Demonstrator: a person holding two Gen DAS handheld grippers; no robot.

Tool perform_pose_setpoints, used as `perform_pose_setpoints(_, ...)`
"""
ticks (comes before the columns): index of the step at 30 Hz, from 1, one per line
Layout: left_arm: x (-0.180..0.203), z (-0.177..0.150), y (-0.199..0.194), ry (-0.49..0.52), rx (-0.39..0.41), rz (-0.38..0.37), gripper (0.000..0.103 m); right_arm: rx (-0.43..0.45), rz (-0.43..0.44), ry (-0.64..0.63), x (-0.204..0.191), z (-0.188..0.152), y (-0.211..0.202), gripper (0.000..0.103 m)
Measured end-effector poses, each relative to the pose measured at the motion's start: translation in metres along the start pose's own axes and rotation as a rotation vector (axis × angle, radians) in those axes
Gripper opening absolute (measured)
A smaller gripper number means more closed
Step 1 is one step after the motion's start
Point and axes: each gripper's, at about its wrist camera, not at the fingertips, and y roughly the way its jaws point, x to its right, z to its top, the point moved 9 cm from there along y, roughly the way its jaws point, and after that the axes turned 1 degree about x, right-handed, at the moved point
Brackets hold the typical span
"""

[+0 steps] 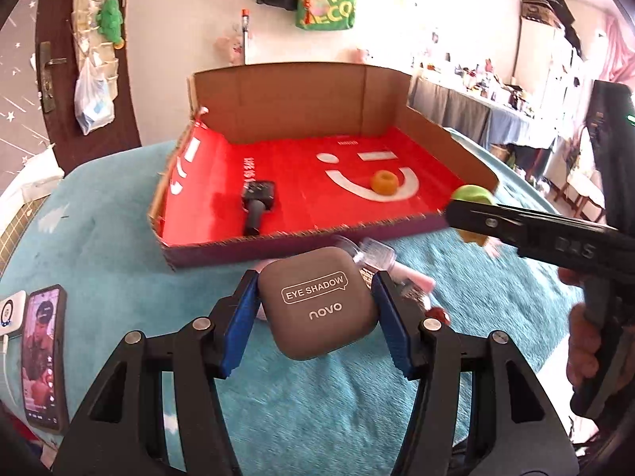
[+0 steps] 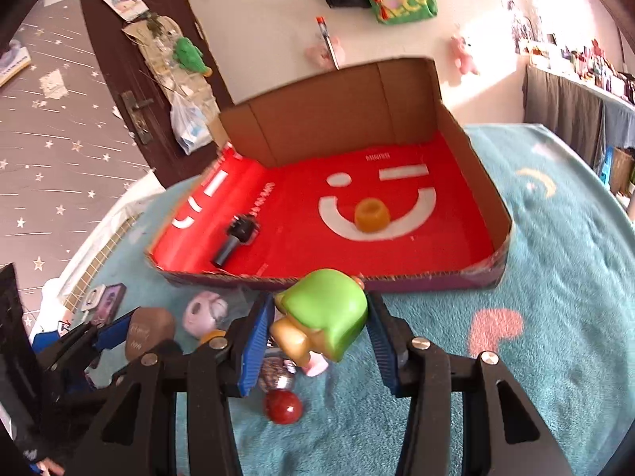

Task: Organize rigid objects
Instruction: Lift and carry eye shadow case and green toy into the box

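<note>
Blue pads (image 1: pixel 238 317) of our left gripper (image 1: pixel 315 319) squeeze a grey eye shadow case (image 1: pixel 317 303) from both sides; the case hangs off the teal blanket (image 1: pixel 119 246), so we hold it in the air; it sits just in front of the near wall of the cardboard box (image 1: pixel 278 242).

Our right gripper (image 2: pixel 319 323) is closed on a green toy figure (image 2: pixel 329 309); its green head sticks up between the pads and its tan face points down to the left; it too is off the blanket, close to the box's front edge.

We think the picking-up step is done for both hands, and the carrying step is on; next we need to bring each thing over the low front wall, go down over the red floor (image 2: pixel 301 238), and let go; the wall is low, but we must clear it so nothing bumps; the two grippers are near each other, so we should aim for different bare spots.

Inside the box we see two things; a black brush-like tool (image 1: pixel 258 202) lies on the left part, and an orange ring-shaped toy (image 1: pixel 384 183) sits on the white smile; lots of red floor is bare around them.

More small things wait on the blanket by the grippers; a red ball (image 2: pixel 283 406), a pink toy (image 2: pixel 204 311), and some clear pieces (image 1: pixel 373 254) we cannot name; a phone (image 1: pixel 41 357) lies far left.
</note>
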Motion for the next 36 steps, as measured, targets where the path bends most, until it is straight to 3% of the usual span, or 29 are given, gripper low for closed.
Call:
perform_pose_setpoints(5,-0.010,0.003,-0.001,-0.025,0.005,0.003,0.055,0.038,0.015,-0.041,-0.014,0.007,-0.011,0.050)
perform_pose_setpoints(36,-0.019,0.019,0.025,-0.022,-0.014,-0.001,0.055,0.006,0.020,-0.049,-0.015,0.009,0.010,0.050)
